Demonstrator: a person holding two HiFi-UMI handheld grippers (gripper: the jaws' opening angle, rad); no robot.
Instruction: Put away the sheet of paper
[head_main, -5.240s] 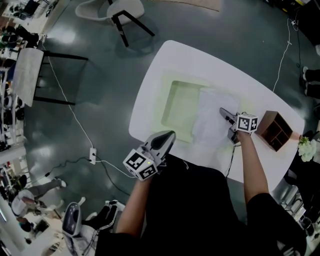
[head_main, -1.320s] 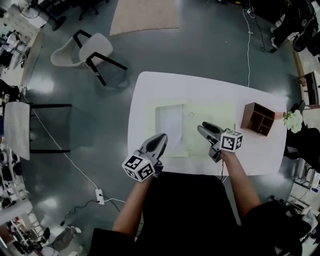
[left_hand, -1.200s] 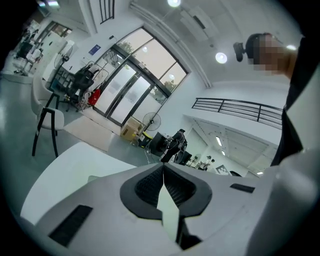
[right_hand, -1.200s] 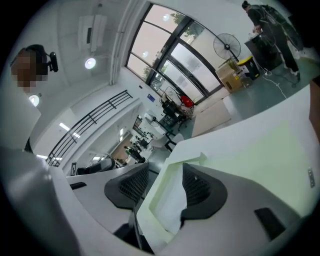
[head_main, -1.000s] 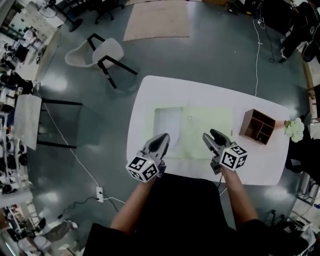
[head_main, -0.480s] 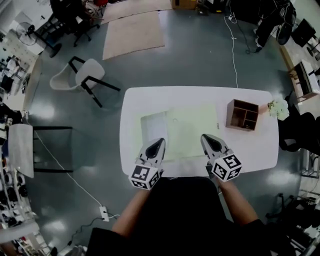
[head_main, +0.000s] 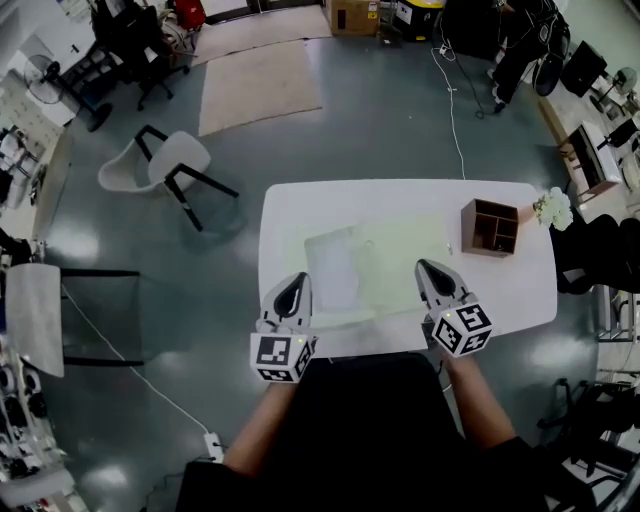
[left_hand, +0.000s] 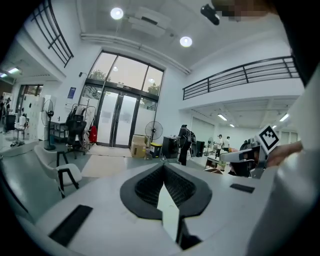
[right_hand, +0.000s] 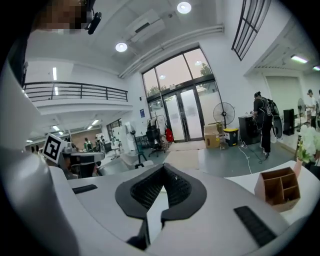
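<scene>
A white sheet of paper (head_main: 335, 268) shows in the left part of a pale green folder (head_main: 405, 255) that lies flat on the white table (head_main: 400, 195); whether the sheet is inside or on top I cannot tell. My left gripper (head_main: 293, 283) hovers over the table's near edge, left of the folder, jaws shut and empty (left_hand: 163, 164). My right gripper (head_main: 430, 268) hangs over the folder's near right corner, also shut on nothing (right_hand: 163, 165). Both point out across the room, raised off the table. Neither touches the folder or the paper.
A small wooden compartment box (head_main: 489, 227) stands at the table's right end, also seen in the right gripper view (right_hand: 278, 187), with white flowers (head_main: 553, 208) beside it. A white chair (head_main: 165, 160) stands on the floor to the far left. A cable (head_main: 455, 110) runs beyond the table.
Both grippers have drawn back from the folder toward the near edge and lifted. The left one has shifted leftward off the folder. The folder and paper lie where they were.
</scene>
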